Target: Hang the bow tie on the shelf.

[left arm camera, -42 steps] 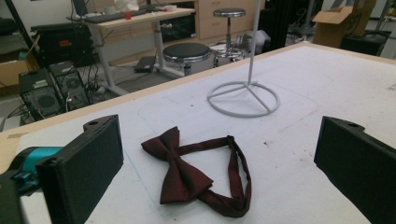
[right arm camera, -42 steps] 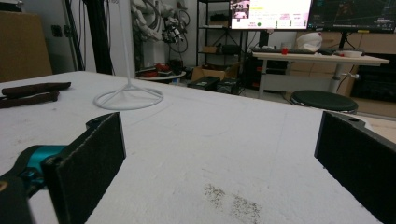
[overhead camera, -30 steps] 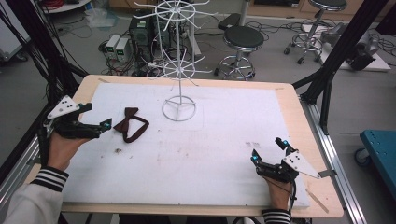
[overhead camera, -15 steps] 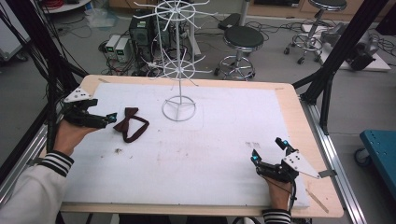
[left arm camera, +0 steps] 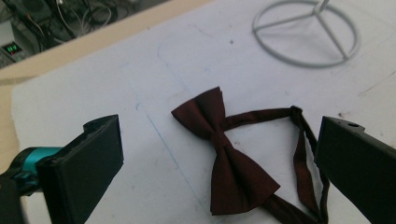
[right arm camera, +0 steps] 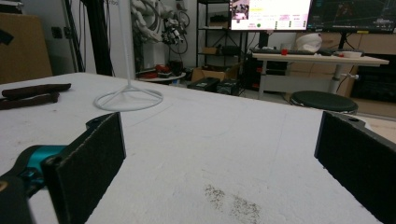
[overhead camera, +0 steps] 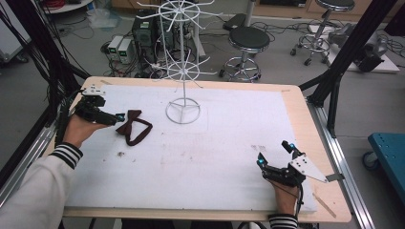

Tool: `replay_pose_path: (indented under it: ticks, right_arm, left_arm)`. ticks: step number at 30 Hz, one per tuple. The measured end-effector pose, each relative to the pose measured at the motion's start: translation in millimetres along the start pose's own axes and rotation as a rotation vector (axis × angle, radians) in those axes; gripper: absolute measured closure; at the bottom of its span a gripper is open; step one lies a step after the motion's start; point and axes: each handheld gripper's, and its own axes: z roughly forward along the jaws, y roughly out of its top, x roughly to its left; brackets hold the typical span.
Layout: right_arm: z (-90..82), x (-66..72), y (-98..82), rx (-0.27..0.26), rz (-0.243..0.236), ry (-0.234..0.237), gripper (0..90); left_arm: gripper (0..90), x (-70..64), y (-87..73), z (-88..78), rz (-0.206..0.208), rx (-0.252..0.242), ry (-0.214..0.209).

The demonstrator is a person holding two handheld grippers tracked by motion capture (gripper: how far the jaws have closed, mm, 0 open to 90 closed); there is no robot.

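Bow tie (left arm camera: 224, 154), dark maroon w/ strap loop, lay flat on white-covered bench (overhead camera: 229, 162), left side, near white wire rack (overhead camera: 183, 71) base. Left gripper (overhead camera: 119, 116) hovered just beside tie, jaws spread wide, tie seen btwn them in left gripper view. Right gripper (overhead camera: 274, 155) sat at bench's front right, well apart from tie, jaws likewise open, nothing held.

Rack (overhead camera: 182, 57): top tier cut by your high view's 12 o'clock edge | bow tie (left arm camera: 224, 158): strap loop runs off your left gripper view at 5 o'clock, its far end behind the jaw at 3 o'clock | monitor (right arm camera: 270, 8): screen text too small to read, top cropped | stool (right arm camera: 323, 101): legs hidden behind table edge (right arm camera: 261, 109)
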Motion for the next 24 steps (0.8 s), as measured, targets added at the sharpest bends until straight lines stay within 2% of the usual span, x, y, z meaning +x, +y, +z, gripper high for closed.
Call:
replay_pose_path:
  ticks: [3,8,10,13,16,21,24]
  right_arm:
    - [-0.1,0.1,0.0,0.0,0.0,0.0,1.2]
    - [-0.2,0.2,0.0,0.0,0.0,0.0,1.1]
    - [-0.2,0.2,0.0,-0.001,-0.001,0.0,1.2]
    - [-0.3,0.2,0.0,-0.001,0.001,-0.001,1.2]
    - [-0.4,0.2,0.0,0.0,0.002,-0.001,1.2]
    - [-0.3,0.3,0.0,-0.001,-0.002,-0.002,1.2]
    - [-0.3,0.3,0.0,-0.001,-0.001,-0.002,1.2]
  left_arm:
    - [1.7,0.3,4.4,9.3,-0.003,0.038,0.004]
    - [1.7,-2.1,11.3,19.9,0.003,0.06,-0.001]
    - [1.7,-2.1,11.4,23.4,-0.009,0.063,-0.002]
    - [1.7,-0.9,8.8,31.5,-0.014,0.117,0.0]
    - [1.7,-0.7,8.5,34.5,-0.02,0.121,0.001]
    - [1.8,-0.1,5.4,46.3,-0.035,0.169,0.007]
    - [1.8,-1.4,4.7,50.9,-0.034,0.18,0.011]
